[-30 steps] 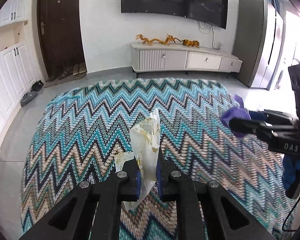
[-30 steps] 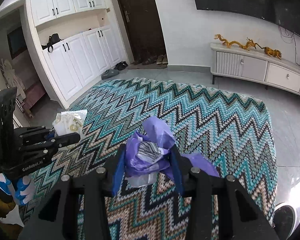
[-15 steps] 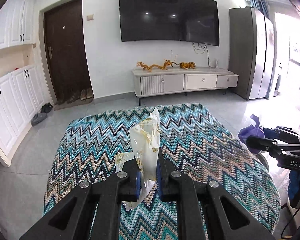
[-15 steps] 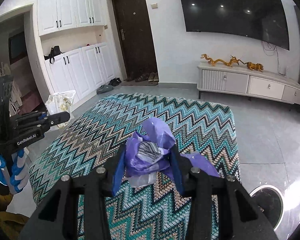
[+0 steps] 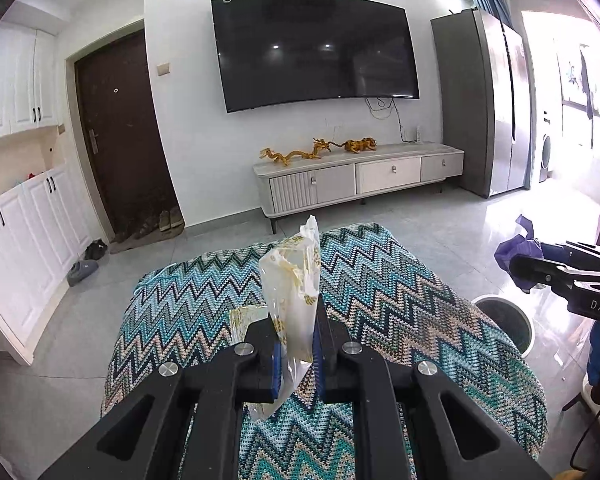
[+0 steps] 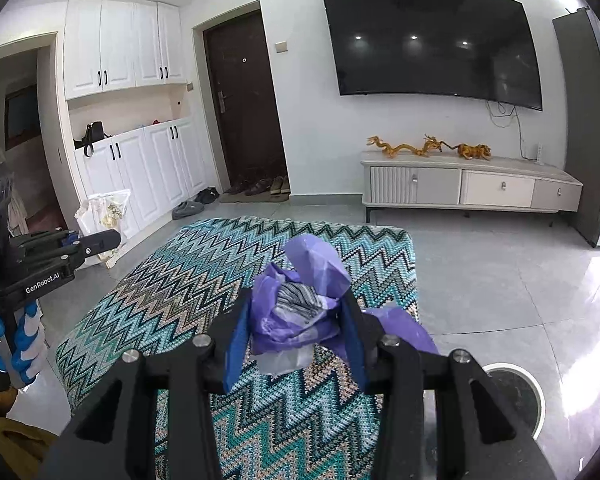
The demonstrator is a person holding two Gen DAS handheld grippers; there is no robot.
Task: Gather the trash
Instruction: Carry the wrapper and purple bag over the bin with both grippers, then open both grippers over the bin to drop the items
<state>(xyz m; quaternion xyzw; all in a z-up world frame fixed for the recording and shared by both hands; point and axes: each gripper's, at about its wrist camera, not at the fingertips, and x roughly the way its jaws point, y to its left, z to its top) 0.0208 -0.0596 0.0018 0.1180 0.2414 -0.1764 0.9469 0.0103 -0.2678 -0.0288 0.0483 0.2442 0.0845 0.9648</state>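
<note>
Above the zigzag cloth, the left gripper pinches a wrapper upright, likely for carrying. To the right, the right gripper clamps a purple bag near the bin beside the cloth. The bin's inside is unclear.
</note>
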